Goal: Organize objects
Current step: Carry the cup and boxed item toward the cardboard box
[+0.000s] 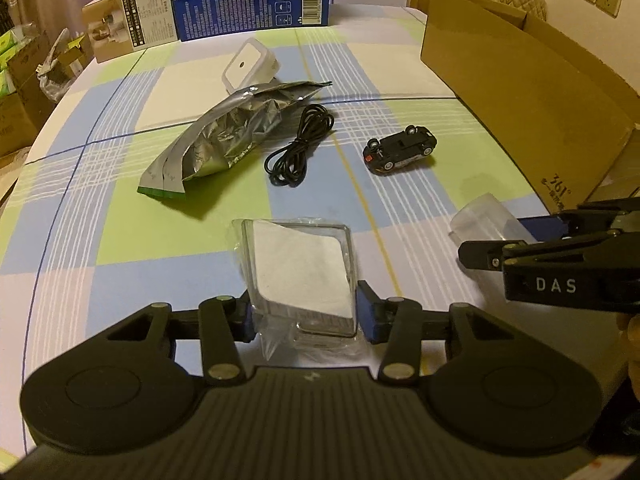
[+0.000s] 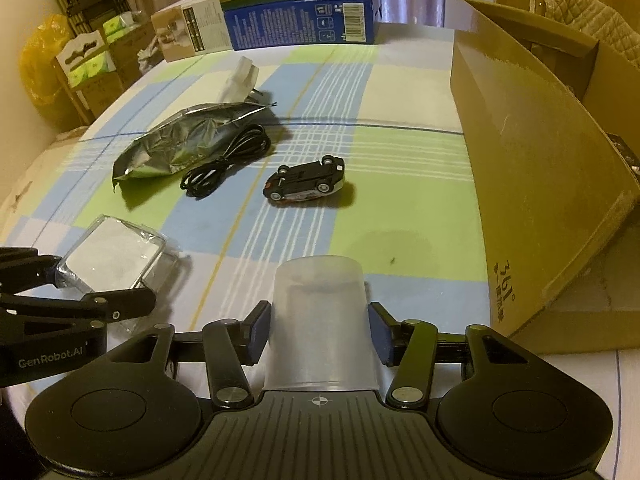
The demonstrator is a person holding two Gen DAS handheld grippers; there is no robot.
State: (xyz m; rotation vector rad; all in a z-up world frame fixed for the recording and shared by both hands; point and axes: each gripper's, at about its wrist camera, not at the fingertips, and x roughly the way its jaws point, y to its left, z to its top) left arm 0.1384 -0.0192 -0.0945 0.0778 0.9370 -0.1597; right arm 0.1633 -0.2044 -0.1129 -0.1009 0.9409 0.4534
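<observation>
My left gripper [image 1: 308, 316] is shut on a clear-wrapped square box with a white top [image 1: 300, 268], its blue pads [image 1: 366, 316] pressing both sides. In the right wrist view this box [image 2: 116, 256] sits low at the left between the left gripper's [image 2: 100, 280] fingers. My right gripper [image 2: 320, 332] is shut on an upside-down translucent plastic cup [image 2: 320, 320]. From the left wrist view the cup [image 1: 484, 220] shows at the right edge in the right gripper [image 1: 512, 236]. A silver foil bag [image 1: 224, 136], a coiled black cable [image 1: 298, 148], an overturned black toy car [image 1: 400, 150] and a white adapter [image 1: 250, 66] lie further out.
An open cardboard box [image 2: 540, 160] stands tilted along the right side of the checked tablecloth [image 2: 400, 168]. A blue carton [image 1: 252, 8] and a beige carton [image 1: 128, 20] stand at the far edge. Stacked boxes and shelves fill the room beyond the table's left side.
</observation>
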